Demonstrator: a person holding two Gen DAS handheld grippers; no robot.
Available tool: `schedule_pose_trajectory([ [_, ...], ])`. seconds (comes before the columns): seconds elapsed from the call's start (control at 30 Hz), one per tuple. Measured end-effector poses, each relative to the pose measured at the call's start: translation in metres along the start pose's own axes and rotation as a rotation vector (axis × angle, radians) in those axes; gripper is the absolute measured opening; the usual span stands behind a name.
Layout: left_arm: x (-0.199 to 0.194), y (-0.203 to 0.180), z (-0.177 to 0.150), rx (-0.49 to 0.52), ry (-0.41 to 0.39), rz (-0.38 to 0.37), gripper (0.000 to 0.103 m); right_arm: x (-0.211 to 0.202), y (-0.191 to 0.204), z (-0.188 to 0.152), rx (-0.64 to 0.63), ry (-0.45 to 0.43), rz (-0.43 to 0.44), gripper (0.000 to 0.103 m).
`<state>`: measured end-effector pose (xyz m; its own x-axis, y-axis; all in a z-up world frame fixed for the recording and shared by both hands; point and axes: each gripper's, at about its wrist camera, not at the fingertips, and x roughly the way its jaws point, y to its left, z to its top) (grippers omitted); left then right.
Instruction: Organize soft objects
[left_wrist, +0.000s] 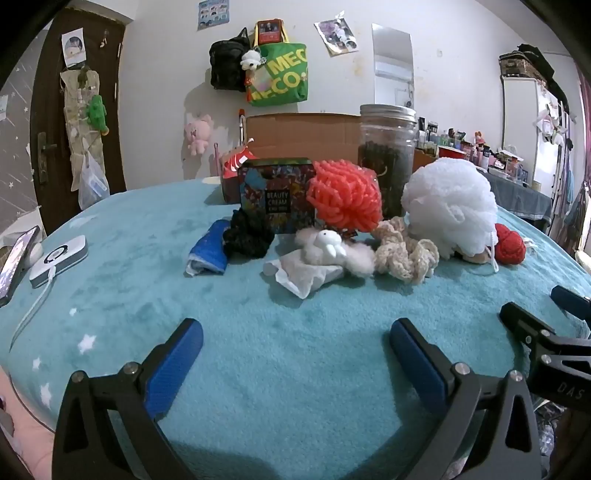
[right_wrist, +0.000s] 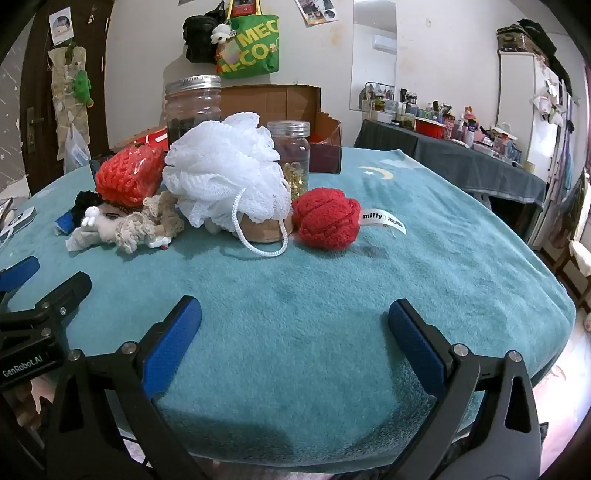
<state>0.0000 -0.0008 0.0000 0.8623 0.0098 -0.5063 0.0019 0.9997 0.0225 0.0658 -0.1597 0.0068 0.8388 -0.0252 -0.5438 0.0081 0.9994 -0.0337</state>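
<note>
Soft things lie in a row on the teal blanket (left_wrist: 288, 343): a blue cloth roll (left_wrist: 208, 253), a black scrunchie (left_wrist: 245, 236), a white plush sheep (left_wrist: 332, 251), a beige crochet piece (left_wrist: 404, 251), an orange-red knitted ball (left_wrist: 345, 195), a white mesh pouf (left_wrist: 448, 205) and a red knitted ball (left_wrist: 509, 249). The pouf (right_wrist: 225, 170) and red ball (right_wrist: 327, 216) also show in the right wrist view. My left gripper (left_wrist: 295, 339) is open and empty, short of the row. My right gripper (right_wrist: 295, 319) is open and empty, short of the red ball.
A patterned tin (left_wrist: 275, 194), a lidded glass jar (left_wrist: 386, 155) and an open cardboard box (left_wrist: 303, 134) stand behind the row. A smaller jar (right_wrist: 291, 157) stands behind the pouf. A phone (left_wrist: 16, 260) and a white device (left_wrist: 59, 260) lie at the left edge.
</note>
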Motion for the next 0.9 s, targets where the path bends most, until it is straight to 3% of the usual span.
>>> schedule_pose_trajectory([
  [0.9,0.0003,0.0009,-0.0001,-0.017,0.005,-0.009,0.103,0.0004,0.0002,0.0002,-0.001,0.004,0.000,0.103],
])
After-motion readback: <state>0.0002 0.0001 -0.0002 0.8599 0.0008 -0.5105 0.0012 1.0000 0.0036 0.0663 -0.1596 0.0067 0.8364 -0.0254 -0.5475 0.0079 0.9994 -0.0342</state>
